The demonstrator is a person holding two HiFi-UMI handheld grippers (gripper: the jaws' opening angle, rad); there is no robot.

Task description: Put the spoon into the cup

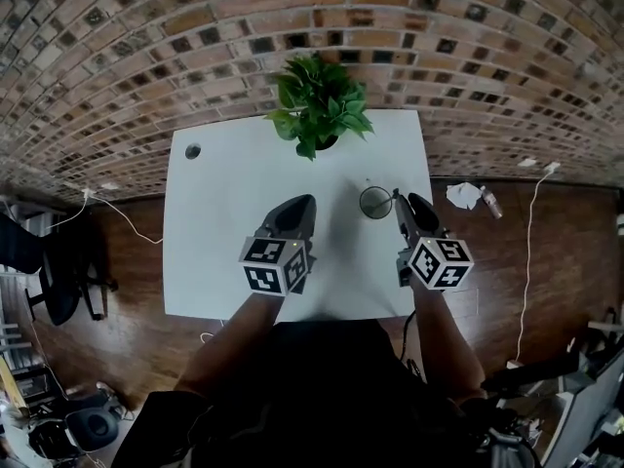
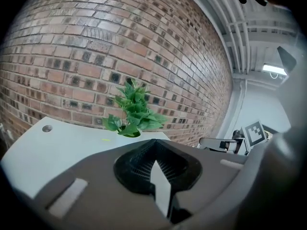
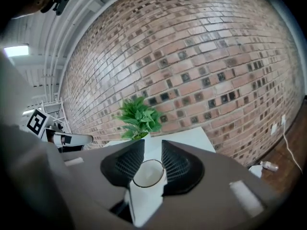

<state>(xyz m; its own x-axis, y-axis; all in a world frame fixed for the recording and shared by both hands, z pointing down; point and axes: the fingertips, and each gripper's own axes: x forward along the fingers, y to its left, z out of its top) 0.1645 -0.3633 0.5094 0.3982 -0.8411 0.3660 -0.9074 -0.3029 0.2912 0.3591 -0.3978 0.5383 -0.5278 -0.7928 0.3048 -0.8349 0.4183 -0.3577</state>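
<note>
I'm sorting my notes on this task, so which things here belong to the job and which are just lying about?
Job: cup, right claw beside it; spoon not visible.
Lying about: plant, crumpled paper on the floor, chair.

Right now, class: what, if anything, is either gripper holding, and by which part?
Nothing. The left gripper's jaws are shut and empty. The right gripper's jaws stand apart, with the cup showing between them, ungripped.
</note>
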